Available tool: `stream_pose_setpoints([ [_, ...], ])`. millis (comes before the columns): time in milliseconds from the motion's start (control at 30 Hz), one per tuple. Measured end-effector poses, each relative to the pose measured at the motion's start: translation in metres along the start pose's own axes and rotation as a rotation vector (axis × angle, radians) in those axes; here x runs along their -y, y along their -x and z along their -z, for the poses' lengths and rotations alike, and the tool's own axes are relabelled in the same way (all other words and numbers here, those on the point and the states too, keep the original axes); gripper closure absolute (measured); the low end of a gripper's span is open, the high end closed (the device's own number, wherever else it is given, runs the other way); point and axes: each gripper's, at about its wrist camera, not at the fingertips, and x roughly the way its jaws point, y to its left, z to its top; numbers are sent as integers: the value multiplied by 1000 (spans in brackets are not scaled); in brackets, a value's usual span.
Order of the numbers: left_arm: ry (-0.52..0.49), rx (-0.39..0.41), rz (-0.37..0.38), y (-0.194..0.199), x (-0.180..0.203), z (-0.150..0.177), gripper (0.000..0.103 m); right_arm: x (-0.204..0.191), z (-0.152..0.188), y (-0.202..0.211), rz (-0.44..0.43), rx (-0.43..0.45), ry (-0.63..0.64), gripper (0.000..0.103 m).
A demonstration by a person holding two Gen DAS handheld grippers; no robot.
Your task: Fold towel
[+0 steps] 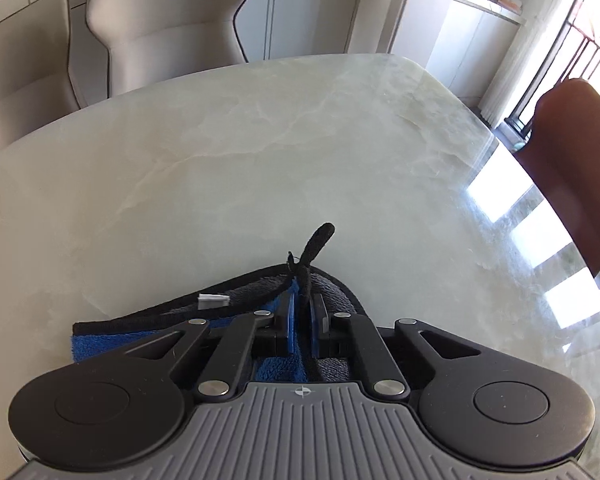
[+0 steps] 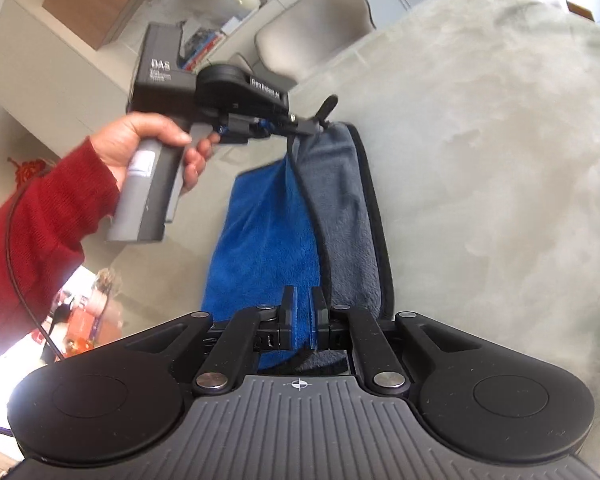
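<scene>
**Two tools hold one edge of a blue and grey towel above a marble tabletop**

A pale green-white marble tabletop (image 1: 260, 152) fills most of both views and serves as the landmark here. Cream chairs (image 1: 168, 20) stand at its far side.

Over the tabletop is the towel (image 2: 268, 220), plush blue on one face and grey (image 2: 344, 208) on the other, edged with black binding. It is doubled along its length, so both colours show side by side. Its lower part appears to rest on the tabletop while the gripped edge is raised above it, probably so the layers can be carried across and laid down evenly.

The left tool (image 2: 316, 122), held in a hand (image 2: 148, 148) with a red sleeve, is pressed together on the towel corner farthest across the tabletop from the right wrist camera. A black hanging loop (image 1: 318, 240) sticks up past its fingers, and a small white label (image 1: 214, 300) lies on the binding beside them.

The right tool (image 2: 303, 320) is pressed together on the nearer end of the same edge, with blue cloth showing between its fingers. Holding two corners apart keeps the edge taut and straight.

Whether further folds remain cannot be told from here.
</scene>
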Motion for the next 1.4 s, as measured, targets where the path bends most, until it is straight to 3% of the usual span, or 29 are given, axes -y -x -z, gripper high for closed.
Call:
stream_pose_setpoints([
  [233, 19, 4, -9, 0, -12, -3, 97, -8, 0, -25, 14, -96, 42, 87],
  [433, 45, 10, 3, 6, -22, -4, 97, -12, -3, -33, 48, -103, 53, 87],
  [600, 48, 11, 8, 11, -22, -2, 96, -23, -1, -35, 82, -109, 139, 70],
  [700, 50, 13, 11, 12, -23, -2, 96, -30, -1, -37, 103, -113, 190, 69],
  [733, 50, 14, 11, 13, -23, -2, 96, -32, -1, -37, 110, -114, 207, 70],
  [767, 52, 15, 11, 14, -24, -2, 96, -34, 0, -38, 117, -116, 224, 79],
  [800, 53, 15, 11, 14, -25, -2, 96, -37, 0, -38, 124, -117, 241, 95],
  [1067, 48, 35, 13, 24, -20, -3, 96, -32, -3, -12, 72, -38, 187, 95],
  [1400, -2, 19, 20, 12, 6, -6, 96, -14, 3, 2, 139, -22, 138, 95],
])
